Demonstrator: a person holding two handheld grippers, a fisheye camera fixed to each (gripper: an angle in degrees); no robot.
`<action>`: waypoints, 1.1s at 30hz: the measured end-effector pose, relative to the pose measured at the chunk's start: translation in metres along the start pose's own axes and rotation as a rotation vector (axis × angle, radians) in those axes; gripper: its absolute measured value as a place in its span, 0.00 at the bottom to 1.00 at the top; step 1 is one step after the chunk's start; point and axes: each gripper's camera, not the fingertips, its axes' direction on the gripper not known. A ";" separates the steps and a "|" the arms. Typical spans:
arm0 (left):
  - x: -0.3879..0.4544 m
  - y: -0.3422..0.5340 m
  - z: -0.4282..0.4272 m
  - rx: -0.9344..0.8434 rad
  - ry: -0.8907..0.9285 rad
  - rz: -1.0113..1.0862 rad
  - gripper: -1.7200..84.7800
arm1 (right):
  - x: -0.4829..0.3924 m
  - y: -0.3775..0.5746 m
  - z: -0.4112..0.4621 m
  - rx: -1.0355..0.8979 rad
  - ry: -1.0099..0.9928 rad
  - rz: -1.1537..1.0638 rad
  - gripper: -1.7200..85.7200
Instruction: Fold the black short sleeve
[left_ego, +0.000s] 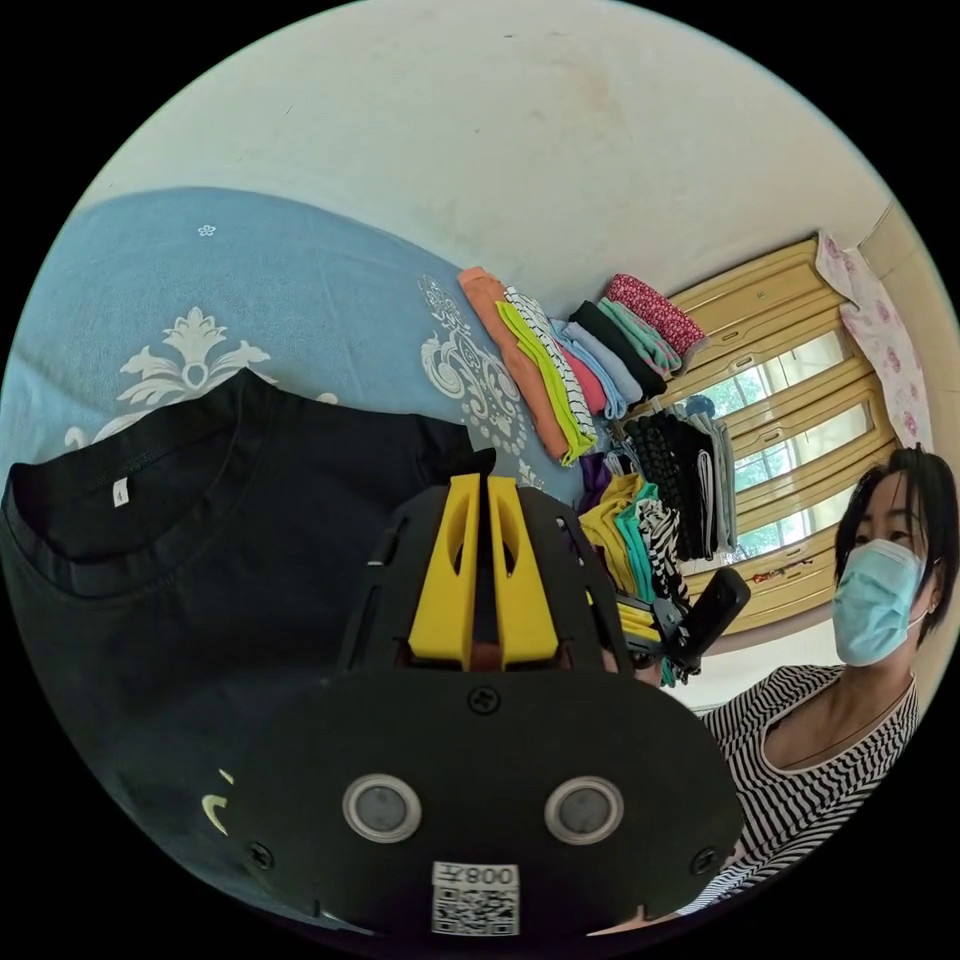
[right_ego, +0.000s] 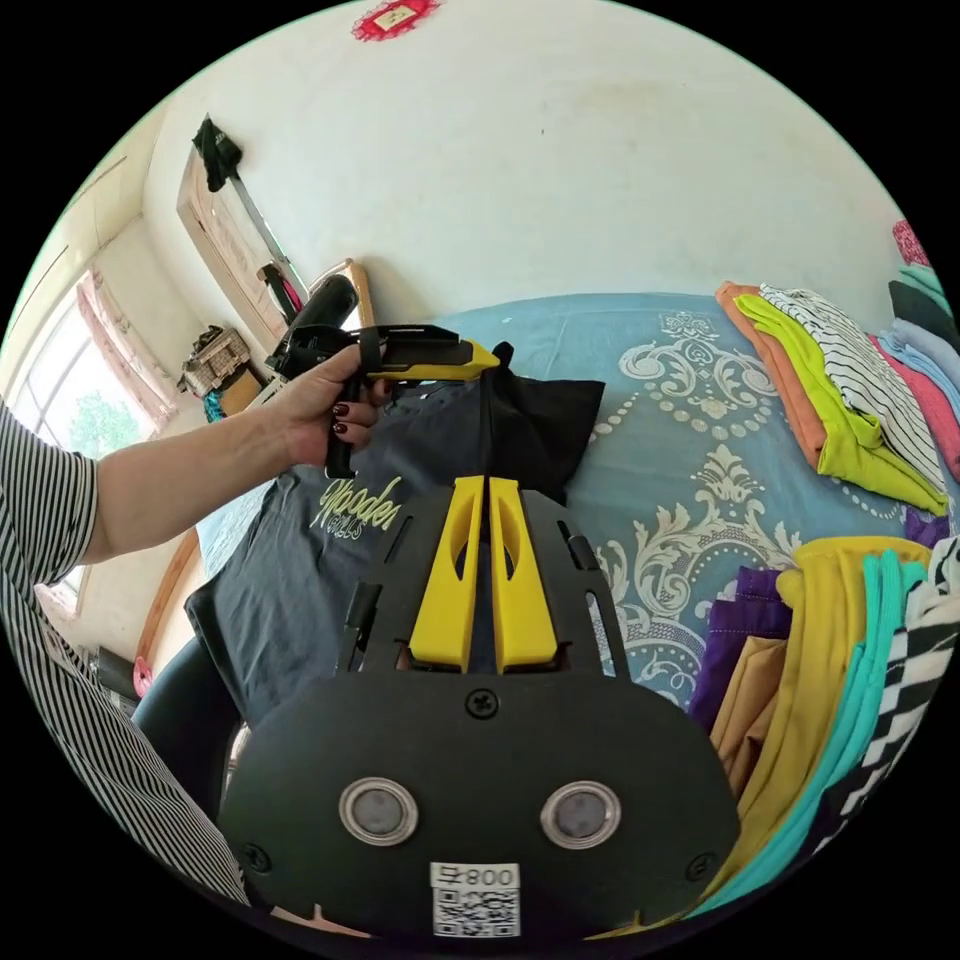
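Observation:
The black short sleeve shirt (left_ego: 200, 560) lies on the blue bedsheet (left_ego: 300, 290), its collar and white label facing up in the left gripper view. My left gripper (left_ego: 485, 482) is shut, with a bit of the shirt's black fabric pinched at the jaw tips. In the right gripper view the shirt (right_ego: 300, 570) shows a pale printed front. My right gripper (right_ego: 487, 482) is shut on a taut strip of its fabric. Just beyond, a hand holds the left gripper (right_ego: 492, 358), which pinches the raised black sleeve (right_ego: 540, 425).
Folded clothes in many colours are stacked along the bed (left_ego: 560, 370) and beside my right gripper (right_ego: 850, 640). A person in a striped top (left_ego: 810, 770) stands close. A plain wall, a window (left_ego: 790, 440) and a mirror (right_ego: 230, 240) surround the bed.

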 end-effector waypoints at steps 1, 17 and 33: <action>-0.005 -0.002 0.001 -0.007 -0.008 0.003 0.04 | -0.001 0.000 0.004 -0.013 0.009 -0.007 0.03; -0.042 -0.007 -0.018 0.067 -0.136 -0.001 0.10 | 0.005 -0.013 0.060 -0.215 -0.046 -0.075 0.03; -0.008 -0.076 0.068 -0.245 -0.176 0.213 0.03 | 0.030 -0.025 0.072 -0.210 -0.134 -0.052 0.03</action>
